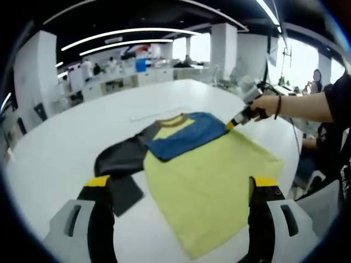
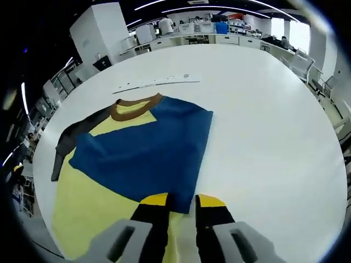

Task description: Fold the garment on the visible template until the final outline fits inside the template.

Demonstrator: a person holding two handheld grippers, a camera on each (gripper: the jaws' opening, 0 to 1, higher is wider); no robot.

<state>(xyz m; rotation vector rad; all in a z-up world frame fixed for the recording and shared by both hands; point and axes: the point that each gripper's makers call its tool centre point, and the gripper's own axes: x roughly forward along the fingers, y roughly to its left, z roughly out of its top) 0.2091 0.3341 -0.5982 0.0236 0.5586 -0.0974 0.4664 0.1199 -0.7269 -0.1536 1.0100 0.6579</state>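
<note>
The right tool [image 2: 182, 204] has its jaws nearly together over the edge of the blue sleeve [image 2: 143, 156], apparently pinching the cloth, and that is where I see trouble: a thin pinch could slip and let the fold flop open, or drag the yellow body beneath it into a wrinkle. The left tool [image 1: 184, 189] hangs wide open over the near hem, holding nothing, so the shirt is not pinned against a tug. The T-shirt [image 1: 211, 178] lies flat on the white surface [image 1: 66, 142], yellow body, brown collar [image 1: 171, 120], blue sleeve folded across the chest, dark sleeve [image 1: 120, 161] spread outward, unfolded.
</note>
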